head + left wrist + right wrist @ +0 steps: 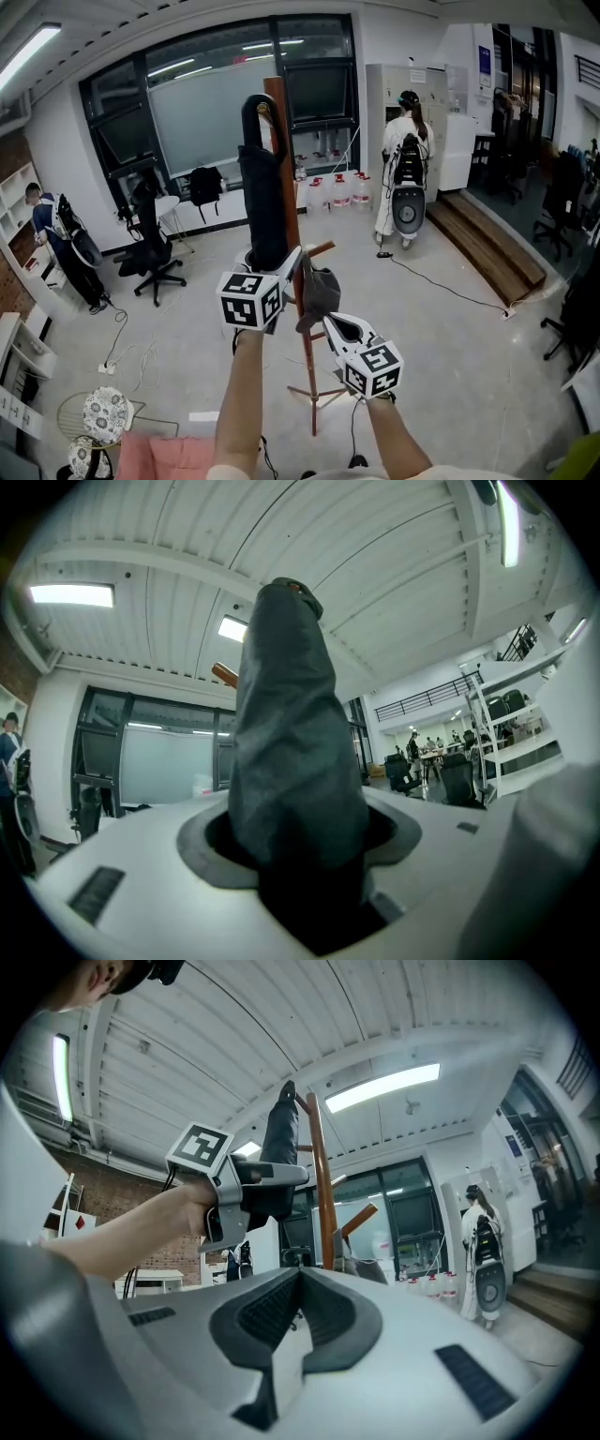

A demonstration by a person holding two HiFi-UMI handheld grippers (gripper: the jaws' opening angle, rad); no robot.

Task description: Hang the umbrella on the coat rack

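Note:
A black folded umbrella [262,197] stands upright, its curved handle [255,108] at the top beside the wooden coat rack pole [281,141]. My left gripper [272,267] is shut on the umbrella's lower part. In the left gripper view the dark fabric [291,761] fills the space between the jaws, and a rack peg [223,674] shows behind it. A grey cloth [319,291] hangs on the rack below a peg [319,249]. My right gripper [330,323] sits lower right of the rack, shut and empty, its jaws [300,1274] pointing at the pole [322,1185] and the umbrella [279,1129].
The rack's tripod base [314,394] stands on the floor between my arms. A black office chair [155,248] is to the left. A person in white with a machine [403,159] stands at the back right, next to water bottles [337,192] and a wooden ramp [487,244].

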